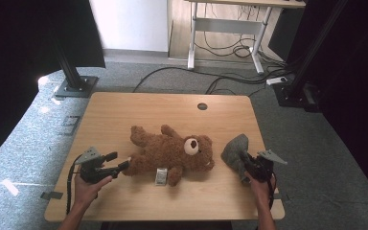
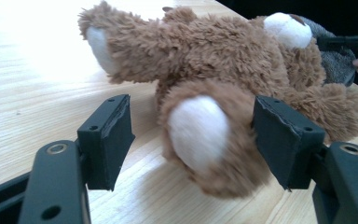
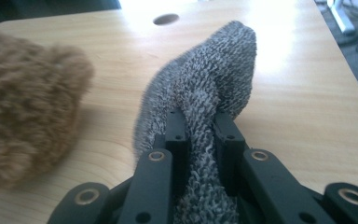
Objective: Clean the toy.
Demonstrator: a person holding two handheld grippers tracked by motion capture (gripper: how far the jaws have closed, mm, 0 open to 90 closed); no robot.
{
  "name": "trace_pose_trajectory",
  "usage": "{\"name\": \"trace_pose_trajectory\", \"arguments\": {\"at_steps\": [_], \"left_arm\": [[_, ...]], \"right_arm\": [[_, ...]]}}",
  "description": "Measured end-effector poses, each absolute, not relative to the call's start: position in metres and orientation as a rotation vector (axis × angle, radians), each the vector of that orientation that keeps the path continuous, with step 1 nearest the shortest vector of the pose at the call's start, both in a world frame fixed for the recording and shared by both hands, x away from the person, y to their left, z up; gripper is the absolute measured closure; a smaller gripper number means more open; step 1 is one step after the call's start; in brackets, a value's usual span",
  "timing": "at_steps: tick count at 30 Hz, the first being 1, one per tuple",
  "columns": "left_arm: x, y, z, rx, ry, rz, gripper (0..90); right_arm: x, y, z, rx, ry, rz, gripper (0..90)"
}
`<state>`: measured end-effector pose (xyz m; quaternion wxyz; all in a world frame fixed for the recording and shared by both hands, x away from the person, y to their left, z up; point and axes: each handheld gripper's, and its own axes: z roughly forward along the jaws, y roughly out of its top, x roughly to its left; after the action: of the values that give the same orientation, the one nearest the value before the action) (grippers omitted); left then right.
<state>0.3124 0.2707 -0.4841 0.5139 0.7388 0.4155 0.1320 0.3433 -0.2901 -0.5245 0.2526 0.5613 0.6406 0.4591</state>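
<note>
In the right gripper view, nearest the lens, the right tool point(image 3: 200, 128) is clenched on a bunched fold of the grey knitted cloth point(image 3: 209, 79), whose free end stands up in a rounded peak above the jaws. The grip sits low on the fabric, so most of the cloth hangs loose and could flop or drag when carried.

The left tool point(image 2: 191, 140) is released: its jaws stand wide on either side of the teddy bear's foot point(image 2: 200, 133) with its white sole, and neither pad presses on the fur.

From above, the teddy bear point(image 1: 170, 153) lies on its back across the middle of the desk point(image 1: 124, 108), head toward the right tool point(image 1: 254, 165) and legs toward the left tool point(image 1: 117, 162); the cloth point(image 1: 234, 148) is just beside the head.

The step seems to be bringing the cloth to the bear. To do it well, the right hand should lift the cloth clear of the wood before moving across, keeping the pinch firm. The left tool would best close gently on the foot first, so the soft toy does not slide when the cloth touches it.
</note>
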Motion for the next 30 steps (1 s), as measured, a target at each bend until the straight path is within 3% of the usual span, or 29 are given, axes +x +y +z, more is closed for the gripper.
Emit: {"name": "trace_pose_trajectory", "arguments": {"at_steps": [17, 24, 30], "left_arm": [[0.314, 0.267, -0.489, 1.787, 1.011, 0.304, 30.9], [0.314, 0.263, -0.49, 1.801, 1.006, 0.299, 31.1], [0.316, 0.256, -0.492, 1.818, 0.994, 0.285, 31.3]], "right_arm": [[0.352, -0.3, -0.542, 1.659, 1.764, 1.055, 69.1], [0.35, -0.304, -0.535, 1.708, 1.672, 1.069, 40.5], [0.339, -0.296, -0.514, 1.622, 1.674, 1.174, 38.2]]}}
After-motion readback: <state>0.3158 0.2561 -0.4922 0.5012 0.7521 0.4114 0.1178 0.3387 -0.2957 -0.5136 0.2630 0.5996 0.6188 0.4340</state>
